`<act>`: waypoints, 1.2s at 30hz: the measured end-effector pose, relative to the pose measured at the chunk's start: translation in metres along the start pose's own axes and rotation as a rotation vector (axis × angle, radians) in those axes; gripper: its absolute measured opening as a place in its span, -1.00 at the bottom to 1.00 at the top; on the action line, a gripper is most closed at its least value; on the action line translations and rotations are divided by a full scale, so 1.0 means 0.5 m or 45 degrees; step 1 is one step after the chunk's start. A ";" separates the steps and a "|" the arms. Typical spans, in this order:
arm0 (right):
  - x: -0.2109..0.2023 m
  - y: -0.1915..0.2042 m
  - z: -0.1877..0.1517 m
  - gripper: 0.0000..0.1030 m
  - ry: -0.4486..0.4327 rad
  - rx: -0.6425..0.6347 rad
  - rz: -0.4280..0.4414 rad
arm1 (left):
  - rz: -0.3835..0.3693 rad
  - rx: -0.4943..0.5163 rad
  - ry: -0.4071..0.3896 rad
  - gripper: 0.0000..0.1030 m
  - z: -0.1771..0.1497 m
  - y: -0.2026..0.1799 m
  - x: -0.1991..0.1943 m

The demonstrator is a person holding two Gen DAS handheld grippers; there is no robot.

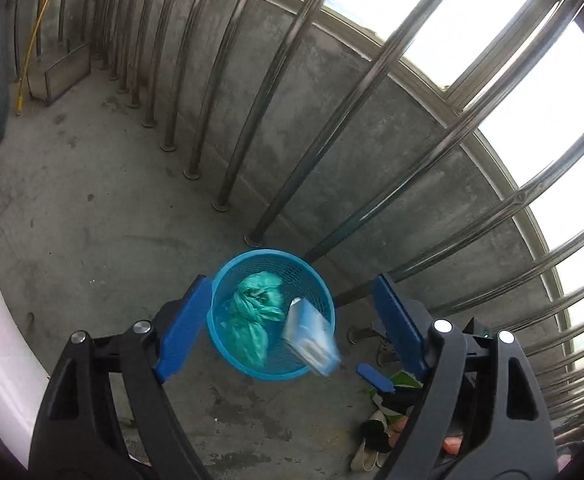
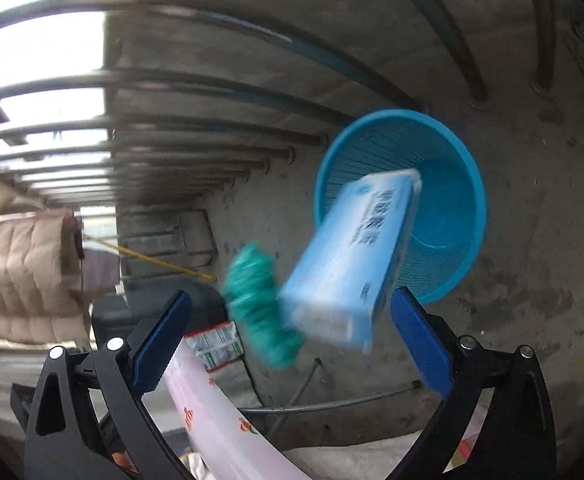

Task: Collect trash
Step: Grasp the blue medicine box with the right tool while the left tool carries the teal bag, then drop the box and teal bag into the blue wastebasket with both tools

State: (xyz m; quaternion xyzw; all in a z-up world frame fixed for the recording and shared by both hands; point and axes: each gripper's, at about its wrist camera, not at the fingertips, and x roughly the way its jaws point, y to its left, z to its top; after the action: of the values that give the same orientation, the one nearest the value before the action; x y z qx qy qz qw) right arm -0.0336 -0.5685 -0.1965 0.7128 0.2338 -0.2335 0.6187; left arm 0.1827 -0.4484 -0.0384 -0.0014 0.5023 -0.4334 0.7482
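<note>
Pale blue carton point(image 2: 348, 256), blurred, dark print on face, loose between my right tool point(image 2: 292, 332) jaws, touching neither; jaws spread wide. Crumpled green bag point(image 1: 254, 312) lies in blue mesh basket point(image 1: 320, 280); carton over its 4 o'clock rim. Basket on stained concrete floor point(image 1: 92, 220), steel railing bars point(image 1: 276, 120) at 12 o'clock. Left tool point(image 1: 288, 320) released, empty, angled down over basket.

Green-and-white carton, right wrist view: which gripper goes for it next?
Right, probably. The carton sits close ahead of the right gripper, near its left finger, jaws open. The left gripper, also open, faces the blue basket, and its view shows no carton.
</note>
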 end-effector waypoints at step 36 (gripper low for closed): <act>-0.035 0.590 -0.817 0.88 -0.227 -1.937 0.166 | 0.561 -0.245 -0.755 0.68 -0.390 0.553 -0.964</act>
State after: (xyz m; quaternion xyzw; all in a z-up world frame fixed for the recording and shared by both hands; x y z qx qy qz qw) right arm 0.1543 -0.2012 0.0936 0.0819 0.2368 -0.0279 0.9677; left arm 0.1573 0.1220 0.1057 -0.0891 0.2906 -0.1939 0.9327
